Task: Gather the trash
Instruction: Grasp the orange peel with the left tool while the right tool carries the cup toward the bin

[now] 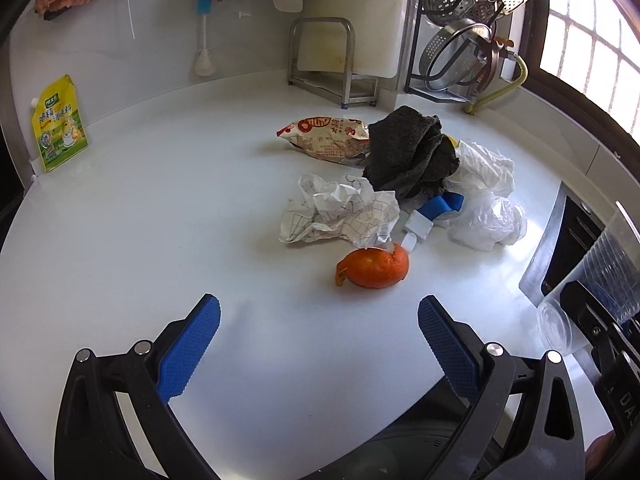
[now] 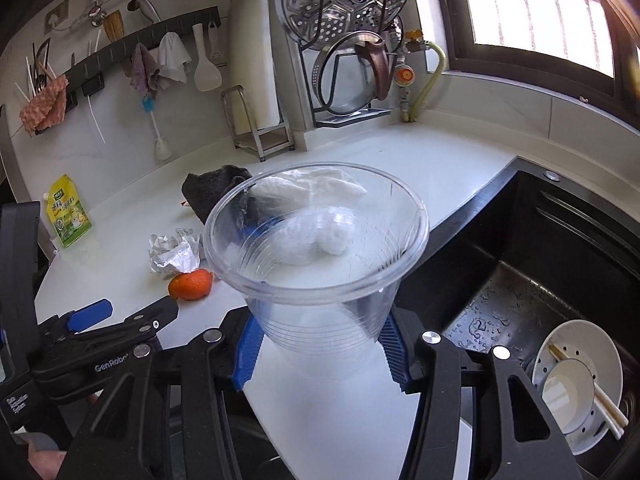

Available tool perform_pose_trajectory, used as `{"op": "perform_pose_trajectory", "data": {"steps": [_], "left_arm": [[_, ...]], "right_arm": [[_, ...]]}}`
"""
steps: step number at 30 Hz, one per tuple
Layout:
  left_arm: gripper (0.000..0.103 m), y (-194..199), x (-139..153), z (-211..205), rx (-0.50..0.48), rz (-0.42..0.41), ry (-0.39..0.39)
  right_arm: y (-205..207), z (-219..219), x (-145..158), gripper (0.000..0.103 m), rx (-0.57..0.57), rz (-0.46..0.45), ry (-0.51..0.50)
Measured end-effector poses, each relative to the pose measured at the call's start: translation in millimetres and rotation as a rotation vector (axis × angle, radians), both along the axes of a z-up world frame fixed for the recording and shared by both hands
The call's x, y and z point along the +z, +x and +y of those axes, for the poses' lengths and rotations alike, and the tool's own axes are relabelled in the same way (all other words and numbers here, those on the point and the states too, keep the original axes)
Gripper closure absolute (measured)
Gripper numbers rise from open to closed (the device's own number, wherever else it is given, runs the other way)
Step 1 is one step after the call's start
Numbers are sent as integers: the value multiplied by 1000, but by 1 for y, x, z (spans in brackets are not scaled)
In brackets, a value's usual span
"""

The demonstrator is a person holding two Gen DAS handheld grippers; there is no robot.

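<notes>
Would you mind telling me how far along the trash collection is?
Barely begun. The right hand-held gripper holds an empty clear cup; the left hand-held gripper is open and empty. Orange peel, crumpled paper, snack wrapper and plastic bags remain on the counter.

Orange peel [image 1: 374,267] nearest; crumpled paper [image 1: 340,208], snack wrapper [image 1: 324,138], plastic bags [image 1: 486,200] clustered behind.

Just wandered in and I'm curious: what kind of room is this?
A home kitchen, most likely: a black sink with dishes in it, a steamer rack on the white counter, utensils on the wall.
</notes>
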State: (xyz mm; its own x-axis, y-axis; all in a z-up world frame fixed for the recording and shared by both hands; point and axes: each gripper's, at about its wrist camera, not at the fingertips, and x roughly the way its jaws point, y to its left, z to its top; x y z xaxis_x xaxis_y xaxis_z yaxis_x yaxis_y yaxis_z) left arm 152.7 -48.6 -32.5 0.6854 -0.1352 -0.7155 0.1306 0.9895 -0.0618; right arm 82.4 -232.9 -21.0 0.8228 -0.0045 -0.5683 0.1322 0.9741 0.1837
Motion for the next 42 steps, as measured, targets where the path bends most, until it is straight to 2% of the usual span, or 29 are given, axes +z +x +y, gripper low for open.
{"op": "perform_pose_trajectory", "data": {"steps": [4,13,15,19,22,23,27,35,42], "left_arm": [[6,11,-2,-16,-8,19,-4],[9,24,-4,-34,23,0,70],[23,26,-7,-37,26,4,91],[35,30,-12,-39,37,15,114],[54,29,-13,-39,36,13,101],[64,28,-12,-38,34,12,100],[73,21,-10,-35,20,16,89],[77,-15,6,-12,5,-2,83],[77,-76,25,15,-25,-41,121]], "right_arm": [[-15,-13,2,53,-7,-15,29],[-32,-25,3,53,5,-44,69],[-34,-28,2,53,5,-48,80],[-37,-30,0,53,7,-47,94],[-38,-31,-1,53,12,-47,99],[-39,-31,-1,53,14,-48,100],[-42,-32,0,53,17,-52,102],[-56,-32,0,53,9,-45,82],[-87,-17,3,53,37,-28,66]]}}
